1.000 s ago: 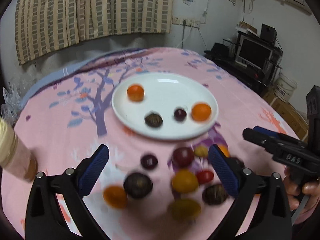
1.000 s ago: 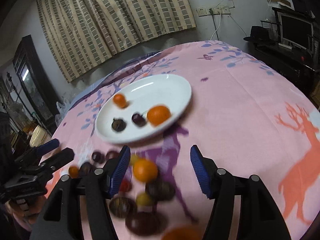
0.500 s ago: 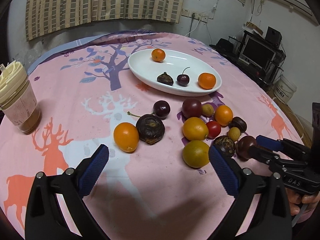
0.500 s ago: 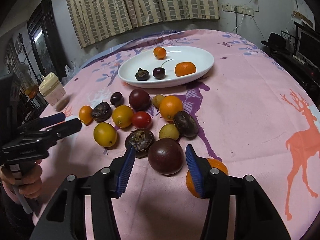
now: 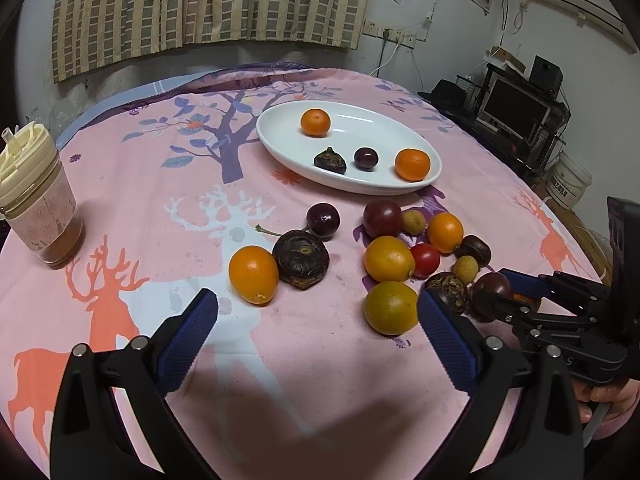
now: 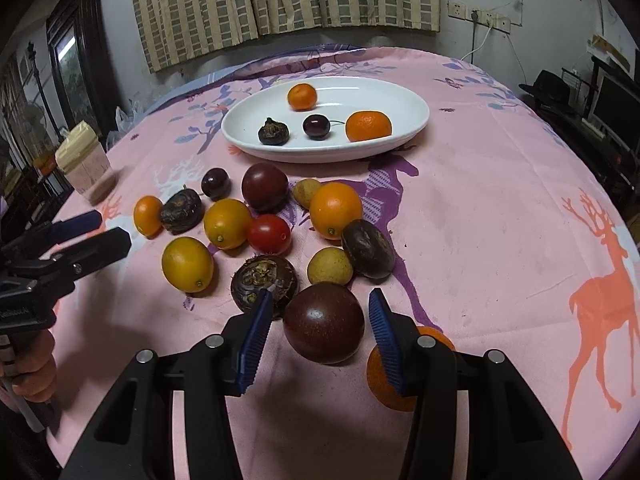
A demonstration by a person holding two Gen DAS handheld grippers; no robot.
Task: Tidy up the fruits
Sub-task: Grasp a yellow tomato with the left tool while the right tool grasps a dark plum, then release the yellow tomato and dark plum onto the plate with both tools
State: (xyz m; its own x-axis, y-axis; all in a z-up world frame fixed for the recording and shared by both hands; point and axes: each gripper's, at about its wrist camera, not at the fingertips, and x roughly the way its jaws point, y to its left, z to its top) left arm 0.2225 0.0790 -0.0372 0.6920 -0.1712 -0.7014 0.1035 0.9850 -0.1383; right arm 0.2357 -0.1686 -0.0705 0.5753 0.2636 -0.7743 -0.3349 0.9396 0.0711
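A white oval plate (image 6: 412,110) at the back holds two oranges, a cherry and a dark water chestnut. Several loose fruits lie in front of it on the pink cloth. My right gripper (image 6: 318,318) is open, its jaws on either side of a dark plum (image 6: 323,322) with small gaps; it also shows in the left wrist view (image 5: 508,292). An orange (image 6: 382,380) lies partly hidden under its right finger. My left gripper (image 5: 316,316) is open wide and empty, low over the cloth, just short of an orange kumquat (image 5: 253,274) and a yellow one (image 5: 390,307).
A lidded cup (image 5: 36,208) with a brown drink stands at the left table edge. Curtains, a wall and a desk with a monitor (image 5: 516,108) lie beyond the round table. A dark chestnut (image 6: 264,282) touches my right gripper's left finger.
Both grippers have come down and back toward the near fruits. My right gripper's jaws have moved in around the dark plum and narrowed somewhat.
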